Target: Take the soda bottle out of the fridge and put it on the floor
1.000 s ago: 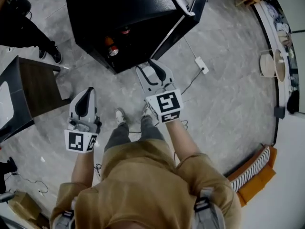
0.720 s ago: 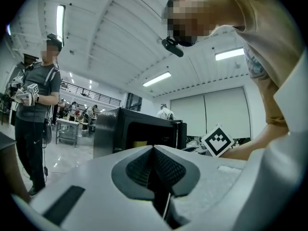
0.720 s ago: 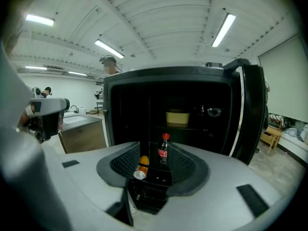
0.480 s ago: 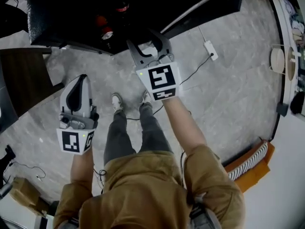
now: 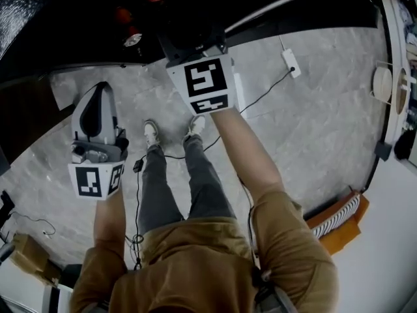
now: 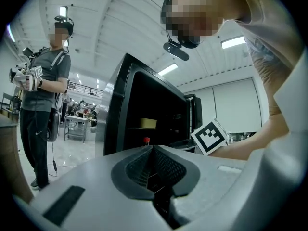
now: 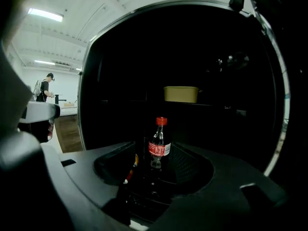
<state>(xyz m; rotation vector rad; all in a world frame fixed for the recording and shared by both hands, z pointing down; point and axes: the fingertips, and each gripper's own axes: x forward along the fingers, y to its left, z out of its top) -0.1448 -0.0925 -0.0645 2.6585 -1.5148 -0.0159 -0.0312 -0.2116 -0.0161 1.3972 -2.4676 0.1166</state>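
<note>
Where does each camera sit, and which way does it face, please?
Head view: on the person's head, looking steeply down at the floor, fridge, both arms, legs.
Left gripper view: on the left gripper, jaws together, facing the open fridge and the right forearm.
Right gripper view: on the right gripper, facing the soda bottle ahead of its empty jaws, which have just been opening.
Shared: both gripper views show the fridge.

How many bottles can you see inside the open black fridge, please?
2: a red-capped clear plastic soda bottle upright mid-fridge; a reddish bottle nearer the front. Others may be hidden.
</note>
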